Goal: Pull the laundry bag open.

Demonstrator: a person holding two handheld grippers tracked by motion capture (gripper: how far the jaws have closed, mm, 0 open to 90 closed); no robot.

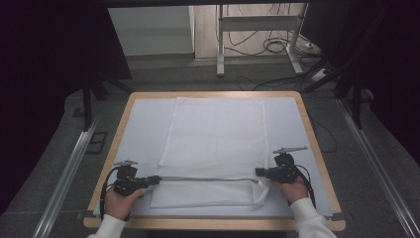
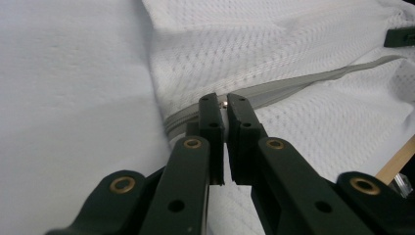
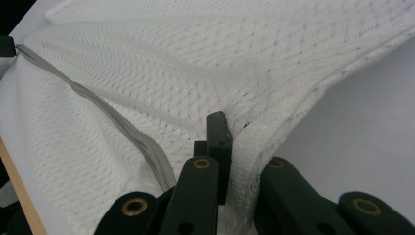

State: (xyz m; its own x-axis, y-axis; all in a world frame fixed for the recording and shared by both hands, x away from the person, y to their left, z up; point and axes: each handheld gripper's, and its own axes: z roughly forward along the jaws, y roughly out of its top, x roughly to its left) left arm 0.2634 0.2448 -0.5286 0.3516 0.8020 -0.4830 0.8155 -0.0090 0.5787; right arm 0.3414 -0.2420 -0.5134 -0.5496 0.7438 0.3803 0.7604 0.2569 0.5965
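Note:
A white mesh bag (image 1: 215, 139) lies flat on the white mat, with a grey zipper (image 1: 203, 178) running across its near end. My left gripper (image 1: 157, 179) sits at the zipper's left end. In the left gripper view the left gripper (image 2: 224, 100) is shut on a small metal zipper pull, and the zipper (image 2: 303, 81) stretches away over the bag (image 2: 274, 44). My right gripper (image 1: 257, 172) holds the bag's right edge by the zipper's other end. In the right gripper view the right gripper (image 3: 235, 129) is shut on a fold of the bag (image 3: 171, 63); fabric hides one jaw. The zipper (image 3: 112, 117) runs off to the left.
The white mat (image 1: 143, 129) covers a wooden table (image 1: 213, 223) with rounded corners. Beyond the far edge stand a desk frame (image 1: 220, 44) and loose cables (image 1: 277, 47) on the grey floor. Metal rails (image 1: 69, 168) run along both sides of the table.

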